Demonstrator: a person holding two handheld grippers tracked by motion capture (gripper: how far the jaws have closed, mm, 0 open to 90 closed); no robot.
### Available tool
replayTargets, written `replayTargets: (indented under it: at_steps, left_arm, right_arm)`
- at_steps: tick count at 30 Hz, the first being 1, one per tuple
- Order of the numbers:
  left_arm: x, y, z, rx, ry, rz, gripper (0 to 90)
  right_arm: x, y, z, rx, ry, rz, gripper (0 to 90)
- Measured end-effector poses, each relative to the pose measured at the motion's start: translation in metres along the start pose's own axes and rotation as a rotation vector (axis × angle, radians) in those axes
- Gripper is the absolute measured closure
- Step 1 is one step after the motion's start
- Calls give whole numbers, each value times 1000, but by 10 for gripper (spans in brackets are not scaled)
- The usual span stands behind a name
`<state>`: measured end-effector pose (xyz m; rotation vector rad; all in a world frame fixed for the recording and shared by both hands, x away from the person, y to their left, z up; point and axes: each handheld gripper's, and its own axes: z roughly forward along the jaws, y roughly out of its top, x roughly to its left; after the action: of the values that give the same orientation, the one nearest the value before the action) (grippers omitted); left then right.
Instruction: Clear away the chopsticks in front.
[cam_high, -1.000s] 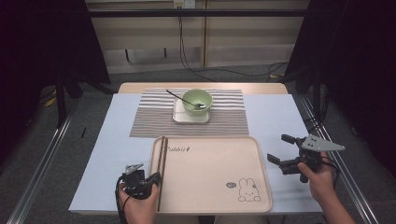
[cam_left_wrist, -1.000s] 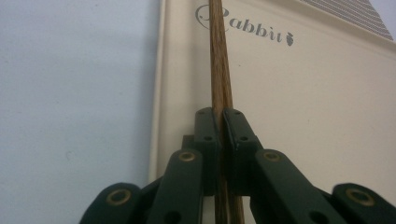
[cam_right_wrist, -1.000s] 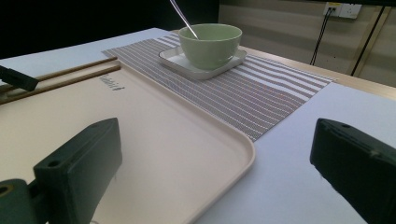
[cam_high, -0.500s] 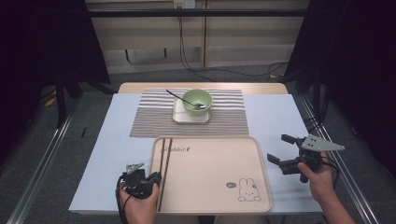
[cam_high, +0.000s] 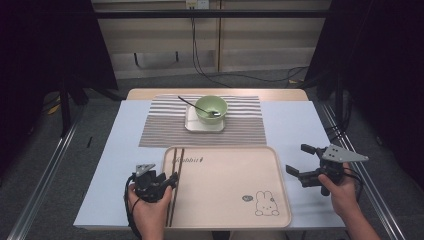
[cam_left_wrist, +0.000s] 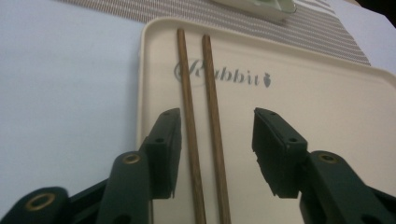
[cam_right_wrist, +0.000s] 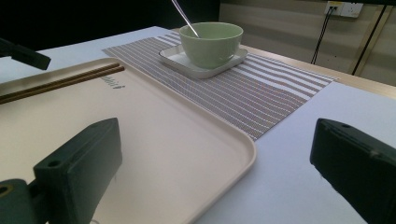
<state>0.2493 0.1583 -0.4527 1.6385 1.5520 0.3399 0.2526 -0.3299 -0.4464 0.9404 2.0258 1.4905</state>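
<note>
Lying flat on the cream tray (cam_high: 235, 195), the pair of brown chopsticks (cam_left_wrist: 205, 121) runs side by side along its left edge, tips toward the printed "Rabbit" lettering, the two sticks close together and almost parallel. The left gripper (cam_high: 167, 181) sits low at the tray's near left corner, held in the person's left hand (cam_high: 148, 212); its jaws have just been opening, and in the left gripper view they now stand partly apart with both chopsticks between them. The left pad is just beside the nearer stick, seemingly with a thin gap; the right pad stands clearly off the other stick, so nothing is pinched. The right gripper (cam_high: 302, 160) rests off the tray's right side over the pale blue table cover (cam_high: 100, 165), held in the right hand (cam_high: 342, 192), jaws spread wide with nothing between them. In the right gripper view its two black pads frame the tray's far corner. Beyond the tray, a striped placemat (cam_high: 160, 127) carries a white square dish (cam_high: 192, 125), and on the dish sits a green bowl (cam_high: 211, 107) with a spoon (cam_high: 192, 104) leaning out toward the left. A small rabbit drawing marks the tray's near right corner. Cables trail across the floor behind the table.
</note>
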Motion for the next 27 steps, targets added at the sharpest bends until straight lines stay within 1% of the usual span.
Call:
replayTargets:
  at_steps: [1, 2, 3, 4, 7, 8, 10, 11, 13, 14, 17, 18, 21, 24, 26, 27]
  left_arm:
    - [0, 0, 0, 0, 0, 0, 497]
    - [0, 6, 2, -2, -4, 3, 470]
    - [0, 6, 2, -2, -4, 3, 457]
    - [1, 11, 5, -5, -6, 9, 439]
    - [1, 14, 8, -9, -8, 14, 388]
    - [2, 17, 11, -11, -12, 22, 364]
    - [2, 18, 12, -19, -11, 23, 326]
    - [3, 21, 15, -22, -22, 16, 315]
    - [4, 23, 15, -26, -21, 21, 279]
    - [4, 26, 17, -33, -30, 17, 257]
    - [3, 30, 19, -39, -35, 21, 233]
    - [3, 33, 21, -47, -44, 26, 224]
    - [2, 36, 23, -53, -43, 37, 198]
    - [2, 42, 26, -72, -59, 35, 168]
    - [2, 44, 27, -76, -58, 34, 163]
    - [3, 47, 28, -84, -66, 39, 147]
  right_arm:
    - [0, 0, 0, 0, 0, 0, 16]
    - [0, 0, 0, -1, 0, 1, 17]
    - [0, 0, 0, 0, 0, 0, 16]
    - [0, 0, 0, 0, 0, -1, 16]
    - [0, 0, 1, 0, 3, -2, 17]
    - [0, 0, 1, 0, 3, -1, 16]
    - [0, 0, 1, 1, 3, -3, 17]
    - [0, 0, 1, 1, 3, -2, 17]
    - [0, 0, 1, 0, 4, -3, 18]
    - [0, 0, 1, -2, 5, -1, 18]
    - [0, 0, 2, 0, 3, -1, 18]
    - [0, 0, 2, 1, 3, -1, 18]
    - [0, 0, 1, 5, 2, -1, 18]
    - [0, 1, 2, 6, 1, 0, 18]
    - [0, 1, 2, 5, 1, 3, 18]
    - [0, 0, 3, 0, 0, -2, 17]
